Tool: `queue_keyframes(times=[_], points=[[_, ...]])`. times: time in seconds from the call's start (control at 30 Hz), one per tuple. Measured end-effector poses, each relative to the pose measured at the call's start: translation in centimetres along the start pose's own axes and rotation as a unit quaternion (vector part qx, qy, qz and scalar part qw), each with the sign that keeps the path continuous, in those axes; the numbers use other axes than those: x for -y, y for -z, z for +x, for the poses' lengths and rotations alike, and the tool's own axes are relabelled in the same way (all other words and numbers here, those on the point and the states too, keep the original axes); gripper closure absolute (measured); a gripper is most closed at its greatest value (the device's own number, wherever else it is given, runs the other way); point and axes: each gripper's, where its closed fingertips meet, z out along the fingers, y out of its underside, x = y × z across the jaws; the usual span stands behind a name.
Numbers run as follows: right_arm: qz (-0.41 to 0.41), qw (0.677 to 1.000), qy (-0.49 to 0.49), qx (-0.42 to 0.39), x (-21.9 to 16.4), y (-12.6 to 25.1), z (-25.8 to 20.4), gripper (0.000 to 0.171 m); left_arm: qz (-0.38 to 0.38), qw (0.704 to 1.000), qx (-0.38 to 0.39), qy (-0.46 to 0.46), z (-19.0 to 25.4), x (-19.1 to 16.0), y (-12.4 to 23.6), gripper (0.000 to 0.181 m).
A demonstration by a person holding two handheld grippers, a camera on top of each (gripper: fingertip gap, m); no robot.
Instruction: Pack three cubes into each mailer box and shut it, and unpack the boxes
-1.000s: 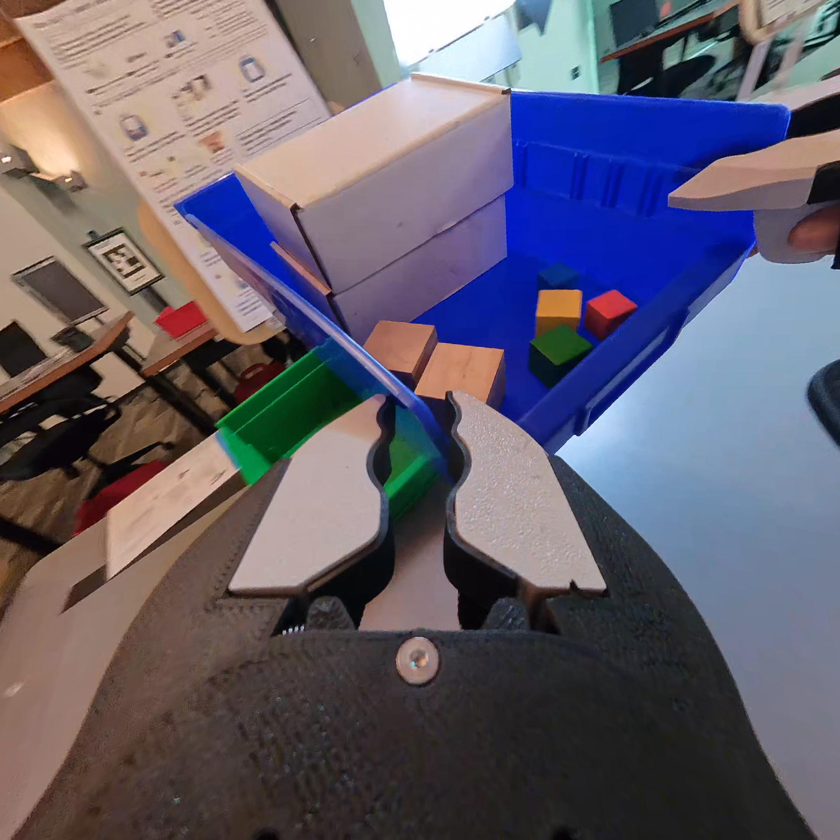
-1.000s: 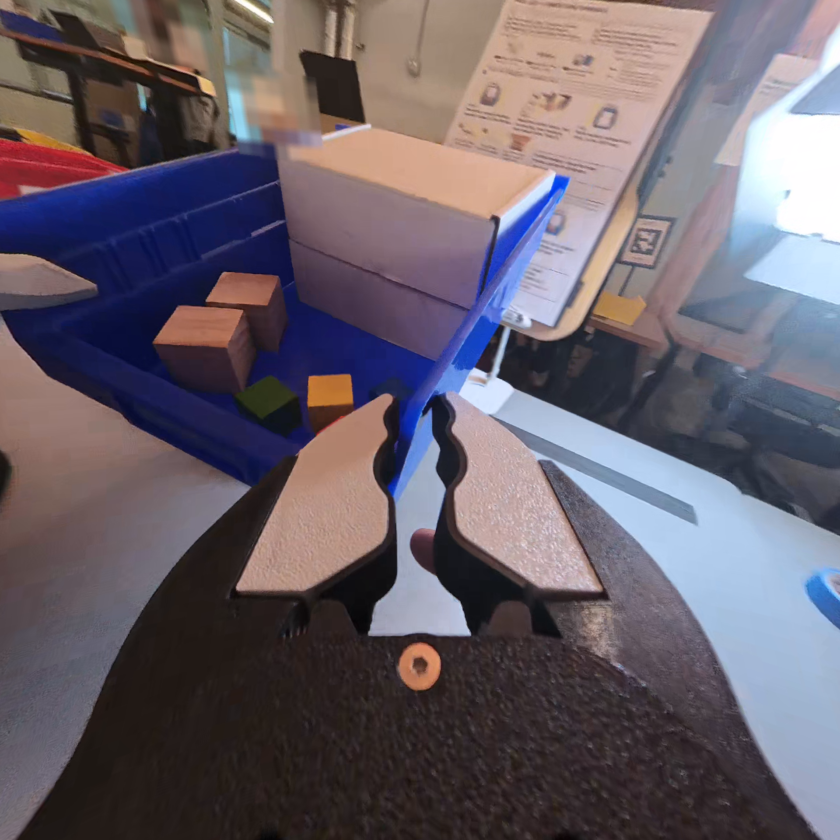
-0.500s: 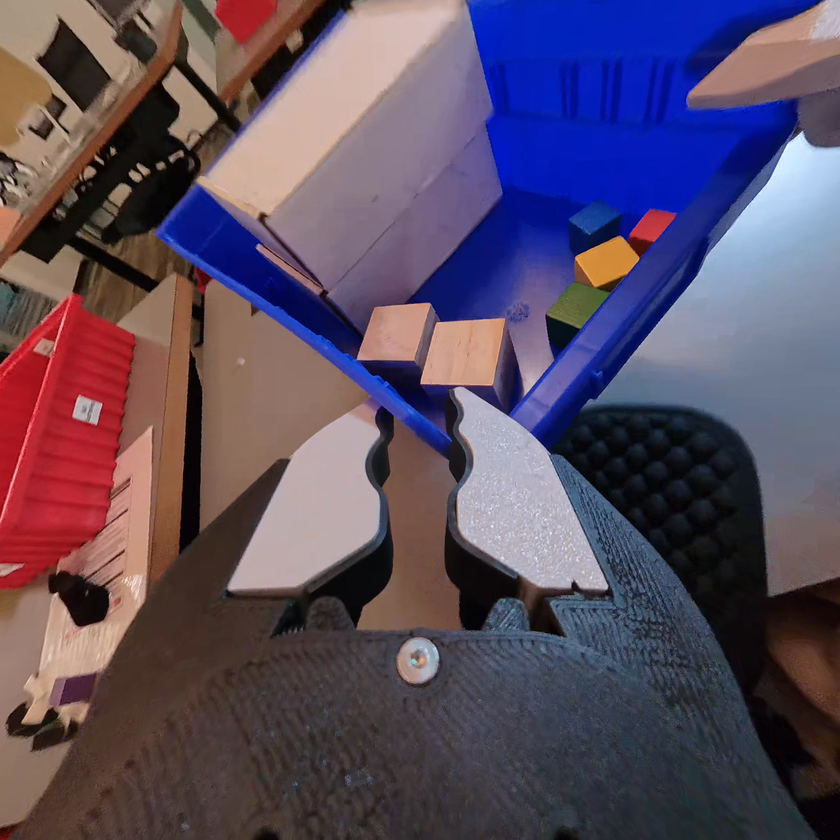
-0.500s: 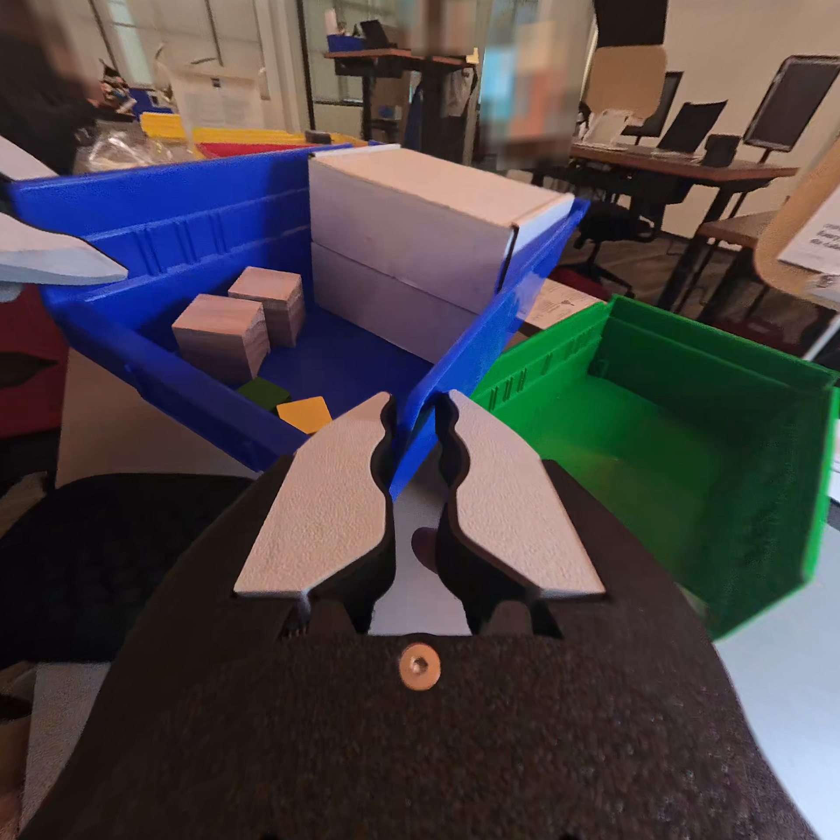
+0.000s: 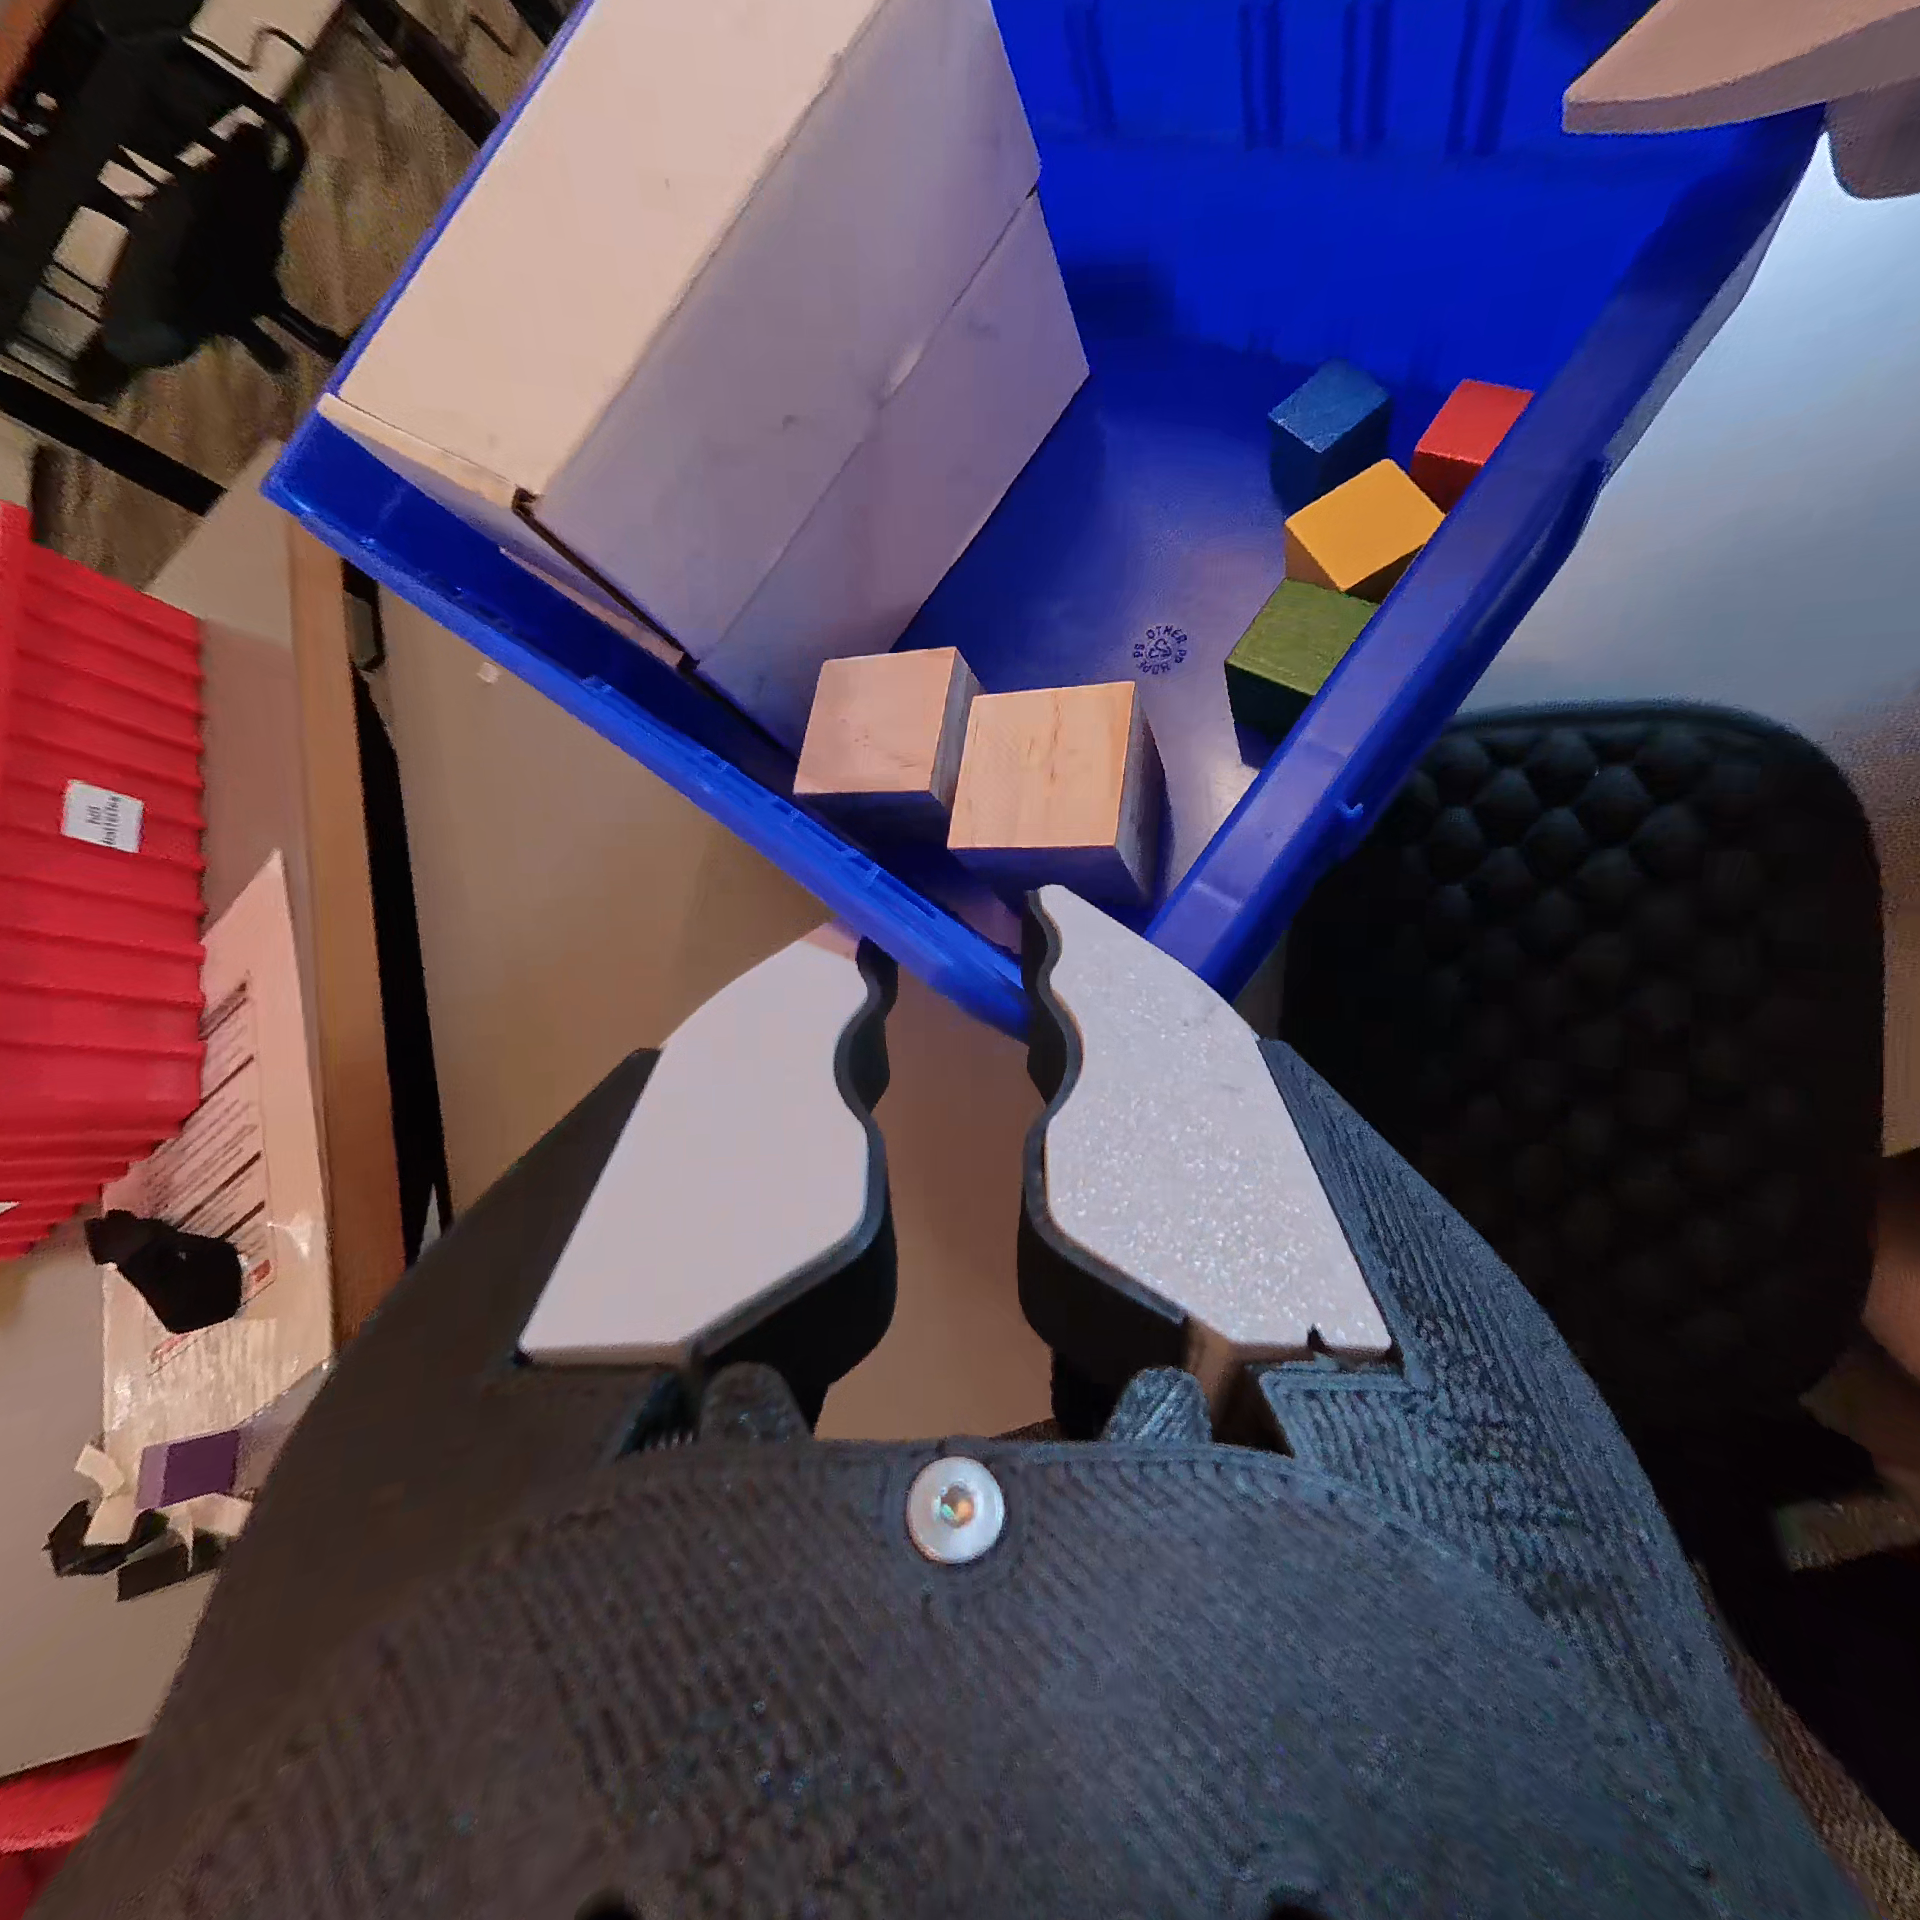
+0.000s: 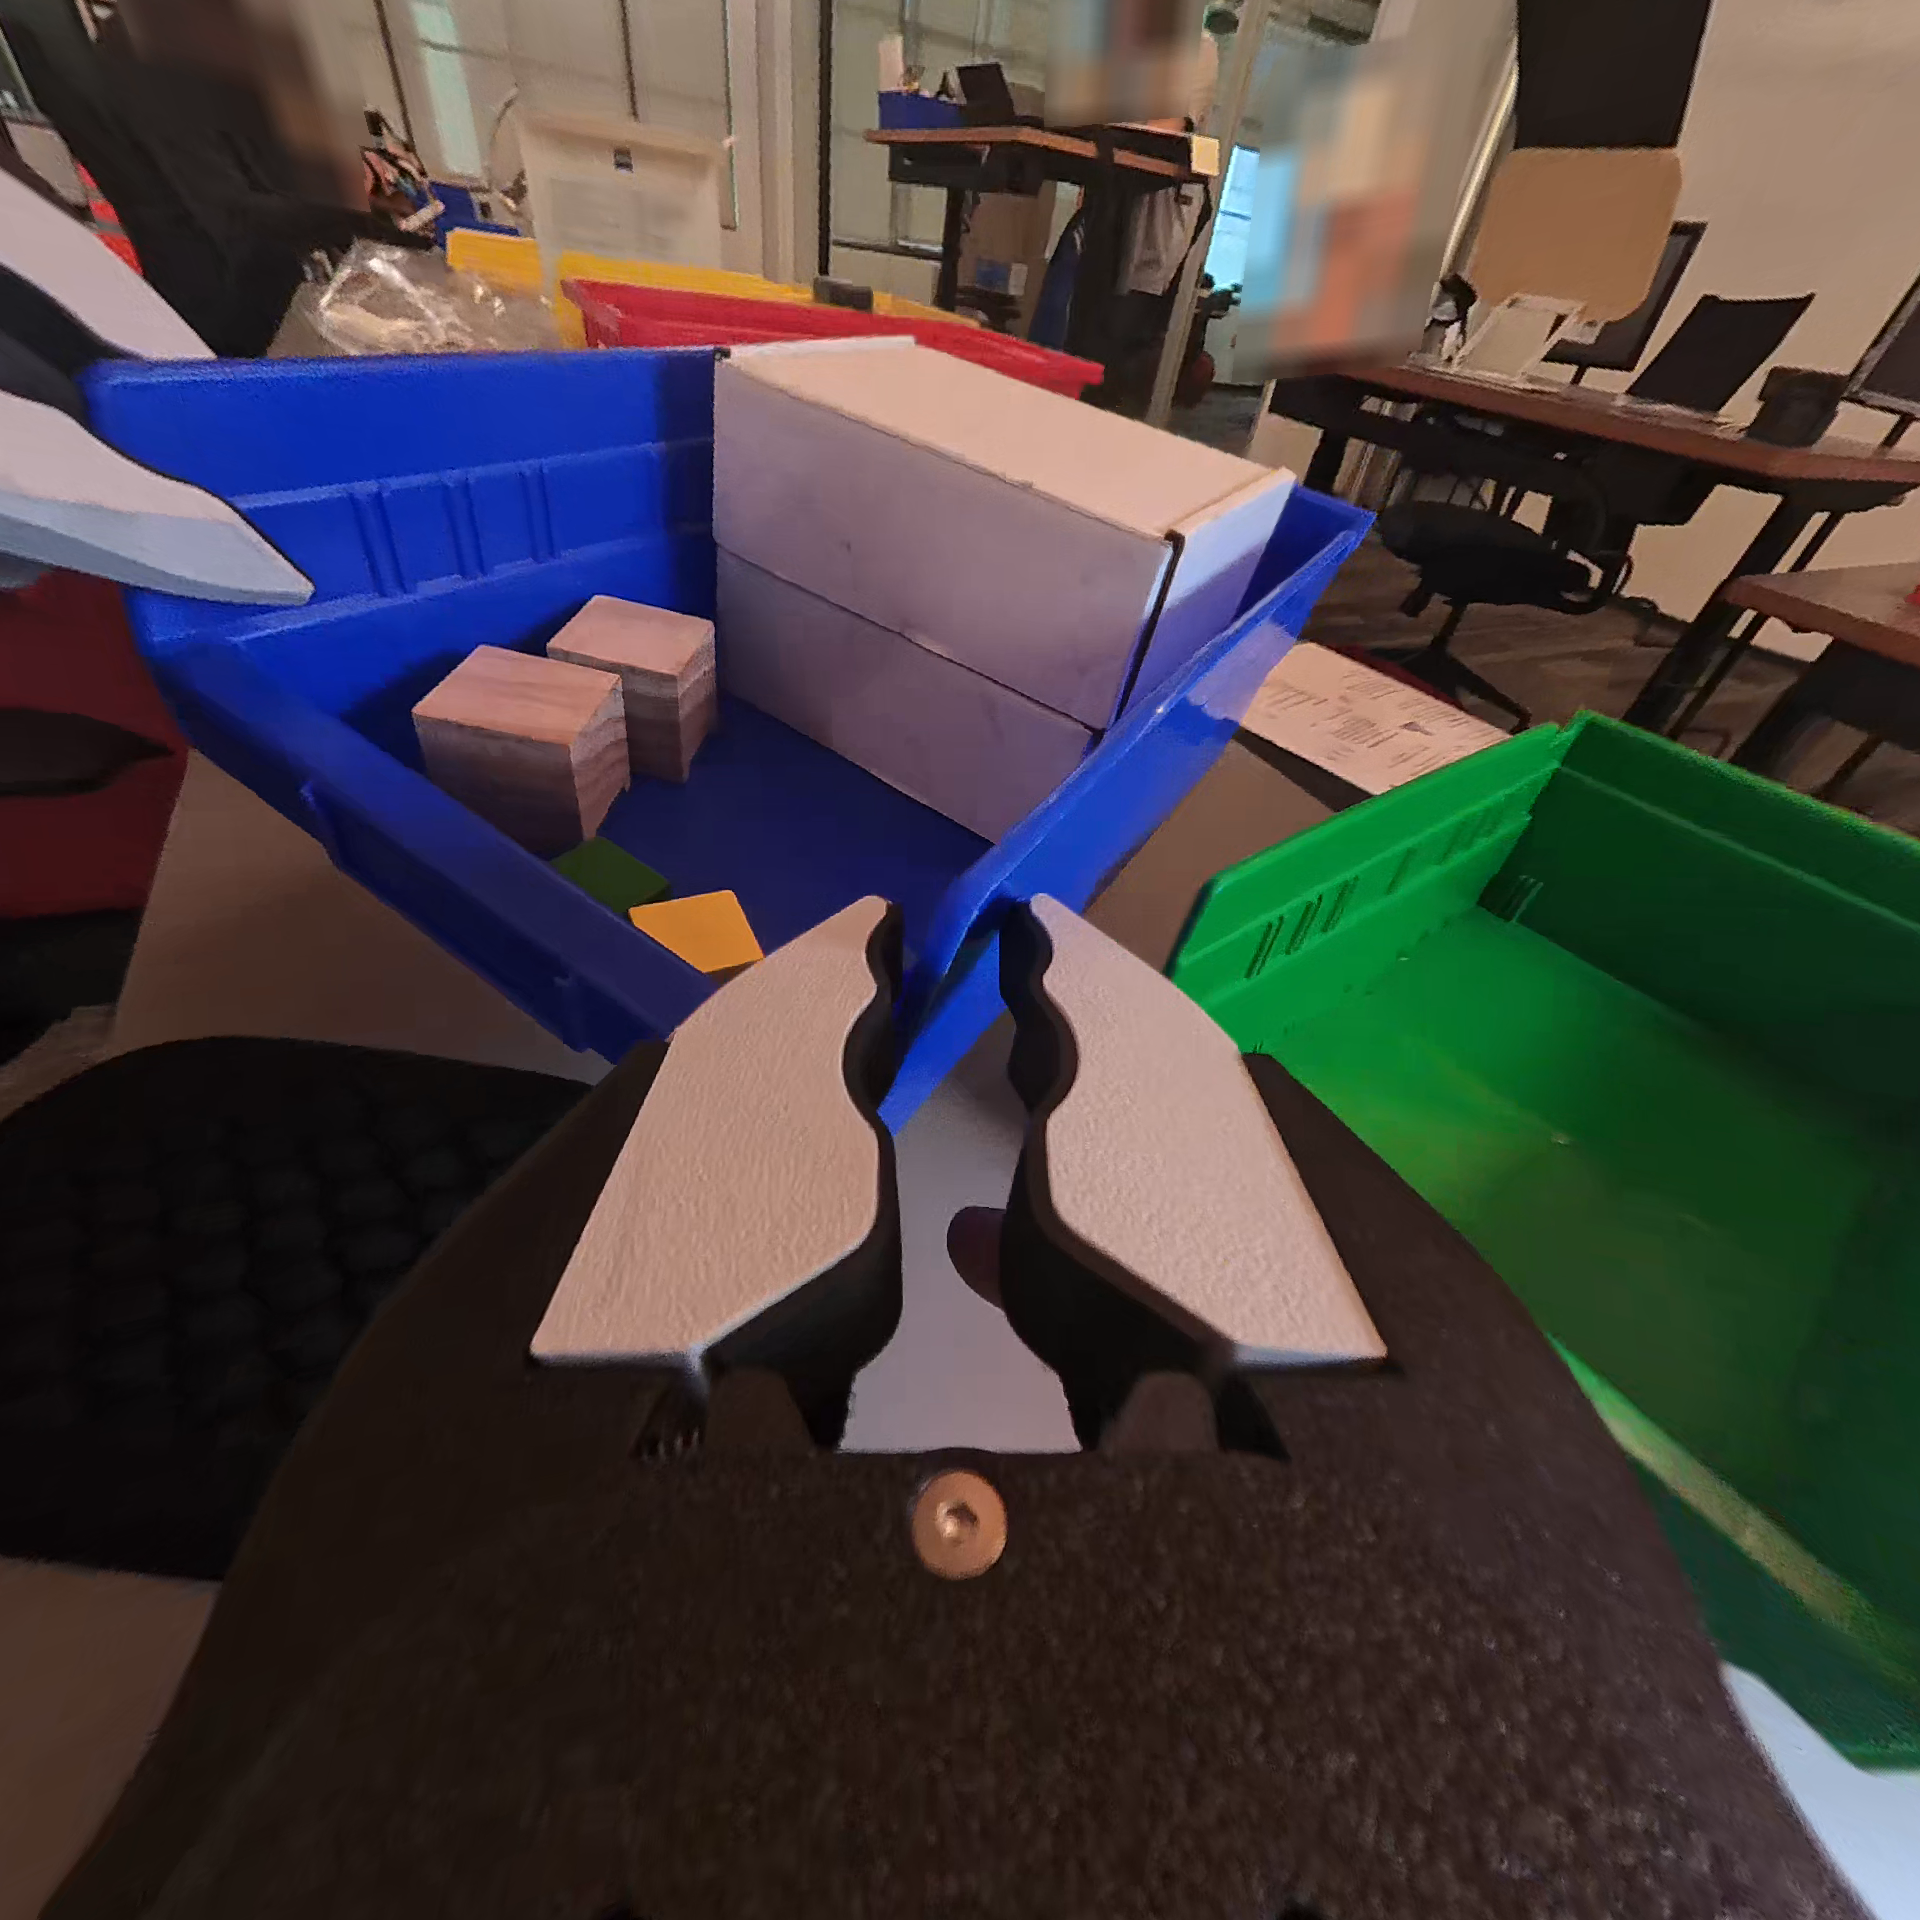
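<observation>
Blue bin (image 5: 1403, 790) is up off the counter (image 5: 1766, 520), tilted, and we've got it by two rims. Left claw (image 5: 945, 935) is clamped on the near-left wall close to a corner; right claw (image 6: 945, 914) is clamped on the opposite side wall near its corner. Each claw's tip also shows in the other view: right one top right (image 5: 1704, 83), left one at the far left (image 6: 135, 530). Green bin (image 6: 1558, 1039) sits just beside the blue one on the right claw's side, nothing visible in the part we can see. Black quilted chair seat (image 5: 1579, 1039) is under the bin's near corner. Red ribbed bin (image 5: 94, 914) is well off to the left on another surface. Inside the blue bin: two white mailer boxes (image 5: 727, 343), both shut, stacked one on the other against one end wall (image 6: 935, 540). Two plain wood cubes (image 5: 1049, 769) sit side by side, touching, in the corner near the left claw (image 6: 520, 727). Four smaller painted cubes are bunched along the opposite wall: green (image 5: 1294, 644), yellow (image 5: 1351, 530), blue (image 5: 1330, 426), red (image 5: 1470, 436). Right wrist view only catches the tops of green (image 6: 608, 873) and yellow (image 6: 696, 925); the rest are hidden behind the claw.
</observation>
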Motion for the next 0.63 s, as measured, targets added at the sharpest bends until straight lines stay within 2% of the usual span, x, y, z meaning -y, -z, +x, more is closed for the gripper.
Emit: queue_keyframes(times=[0.17, 0.23, 0.37, 0.43, 0.5, 0.57, 0.63], points=[[-0.081, 0.997, 0.015, -0.012, -5.8, -2.4, 0.2, 0.153, -0.07, 0.995, -0.07, 0.014, 1.5, -4.2, -6.1, 0.158], [-0.075, 0.995, 0.046, -0.053, -6.6, -2.7, 1.7, 0.153, -0.053, 0.997, -0.046, 0.027, 1.3, -3.7, -8.6, 0.157], [-0.095, 0.994, 0.016, -0.052, -7.0, -2.3, 2.9, 0.149, -0.004, 0.997, -0.019, 0.075, -0.2, -1.9, -11.1, 0.159], [-0.103, 0.993, 0.031, -0.057, -6.9, -1.6, 3.3, 0.138, 0.014, 0.997, 0.005, 0.073, -0.9, -1.2, -11.3, 0.144], [-0.103, 0.993, 0.038, -0.05, -6.0, -0.3, 3.8, 0.131, 0.045, 0.997, 0.031, 0.062, -1.9, -0.1, -10.2, 0.138], [-0.129, 0.991, 0.036, -0.028, -5.3, 1.3, 4.8, 0.12, 0.073, 0.996, 0.028, 0.047, -2.0, 1.2, -8.7, 0.136], [-0.17, 0.985, 0.04, 0.005, -5.2, 3.1, 5.7, 0.115, 0.092, 0.995, 0.015, 0.028, -1.3, 2.4, -7.8, 0.126]])
